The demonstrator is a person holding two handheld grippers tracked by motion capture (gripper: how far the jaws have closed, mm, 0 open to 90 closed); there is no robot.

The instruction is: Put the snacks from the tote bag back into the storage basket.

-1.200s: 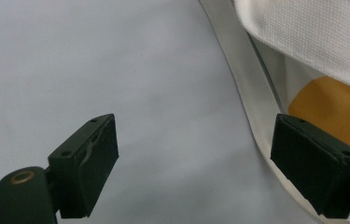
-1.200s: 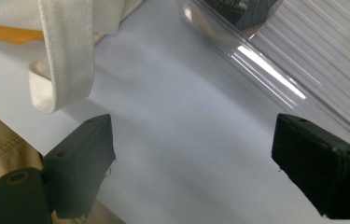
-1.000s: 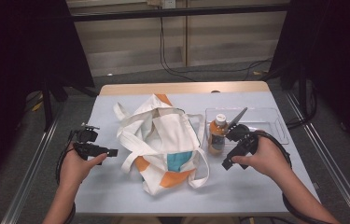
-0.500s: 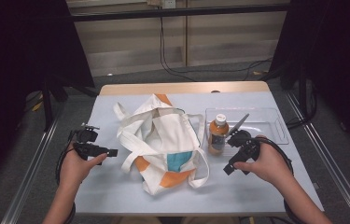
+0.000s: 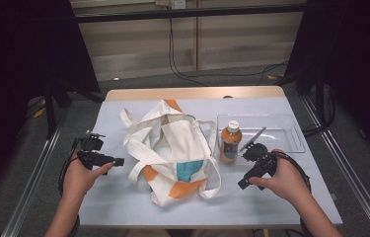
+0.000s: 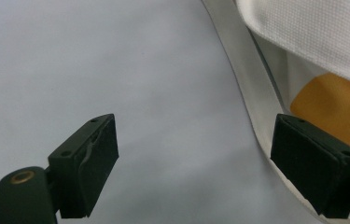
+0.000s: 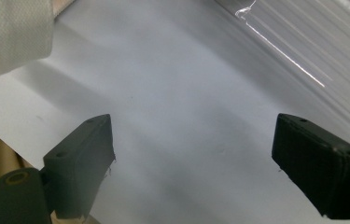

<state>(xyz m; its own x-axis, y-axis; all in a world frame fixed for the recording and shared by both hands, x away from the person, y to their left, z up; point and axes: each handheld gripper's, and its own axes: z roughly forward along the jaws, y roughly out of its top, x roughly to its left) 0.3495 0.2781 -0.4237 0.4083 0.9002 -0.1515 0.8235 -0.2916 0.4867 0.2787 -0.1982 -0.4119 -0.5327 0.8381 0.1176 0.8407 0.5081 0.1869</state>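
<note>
A white tote bag (image 5: 172, 145) with orange and teal patches lies crumpled in the middle of the table. Right of it an orange-drink bottle (image 5: 230, 143) stands upright in a clear tray (image 5: 291, 133). My left gripper (image 5: 108, 157) rests open just left of the bag. In the left gripper view its jaws (image 6: 196, 168) stand wide apart over bare table, with a bag strap (image 6: 252, 93) near the right one. My right gripper (image 5: 247, 172) is open in front of the tray. The right gripper view has the gripper (image 7: 191, 163) holding nothing, between a strap (image 7: 14, 32) and the tray wall (image 7: 312, 42).
The table top (image 5: 123, 207) is pale grey with a wooden strip along its far edge. Metal rails run down both sides. Cables hang against the back wall. Bare surface lies in front of the bag and around both hands.
My right gripper has drawn back from the bottle and tray toward the near edge. The left gripper and the bag have stayed put.
</note>
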